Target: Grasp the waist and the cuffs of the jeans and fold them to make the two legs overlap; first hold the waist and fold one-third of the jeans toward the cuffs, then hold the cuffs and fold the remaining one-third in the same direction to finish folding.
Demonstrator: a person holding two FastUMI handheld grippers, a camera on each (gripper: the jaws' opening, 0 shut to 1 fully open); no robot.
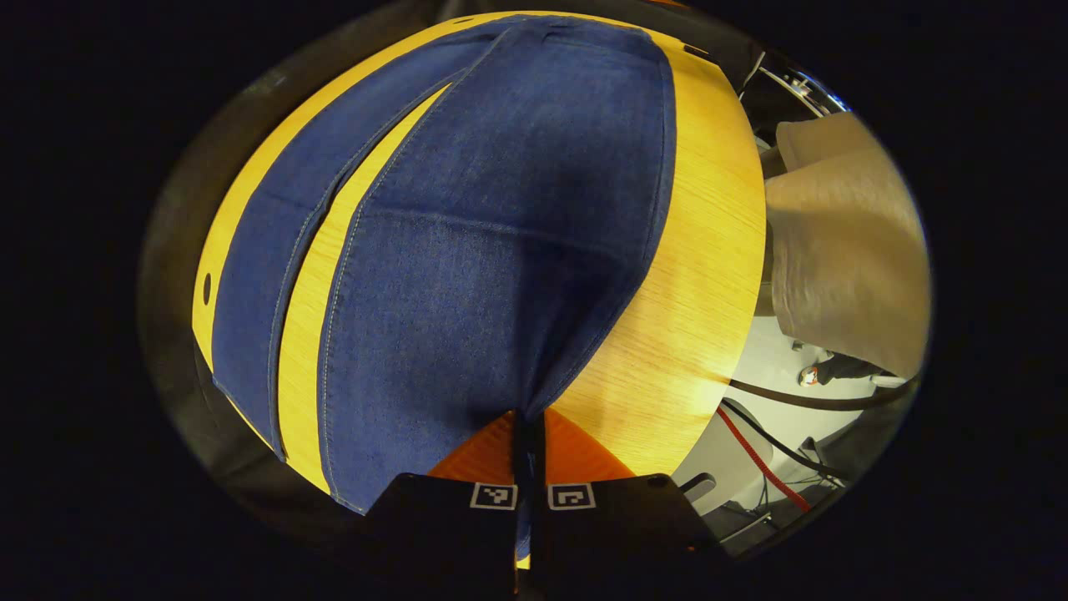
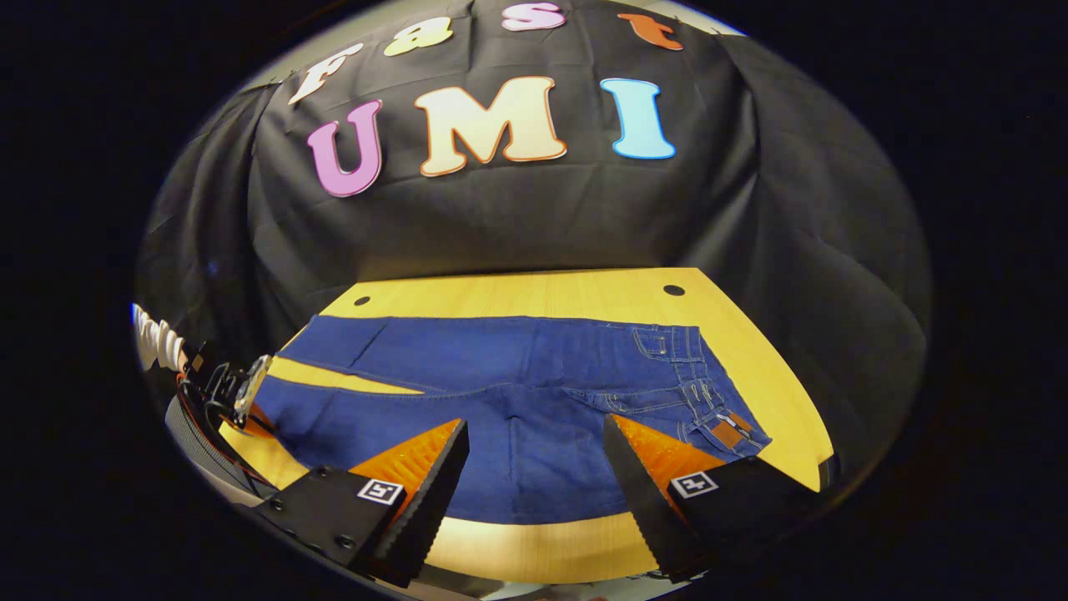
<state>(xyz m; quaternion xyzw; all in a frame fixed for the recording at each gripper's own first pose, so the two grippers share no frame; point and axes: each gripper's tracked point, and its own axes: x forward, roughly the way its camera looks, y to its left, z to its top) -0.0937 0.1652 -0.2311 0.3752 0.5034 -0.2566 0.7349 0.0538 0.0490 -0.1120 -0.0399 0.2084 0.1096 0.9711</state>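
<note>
Blue jeans [image 1: 501,234] lie flat on the yellow wooden table [image 1: 701,250], the two legs spread apart with a strip of table between them. My left gripper [image 1: 528,434] is shut on the cuff corner of the nearer leg, and denim is pinched between its fingers. In the right gripper view the jeans [image 2: 501,384] stretch sideways, with the waist [image 2: 709,392] and its leather patch at the right. My right gripper [image 2: 534,476] stands open just above the near leg's thigh, close to the table's front edge, holding nothing. The left gripper [image 2: 229,388] shows small at the far left by the cuffs.
The booth's black cloth wall [image 2: 517,225] hangs behind the table [image 2: 517,292]. A person's beige clothing [image 1: 843,250] is beside the table's edge. Cables [image 1: 768,459] run over the pale floor below. Round holes [image 2: 673,290] mark the table's far corners.
</note>
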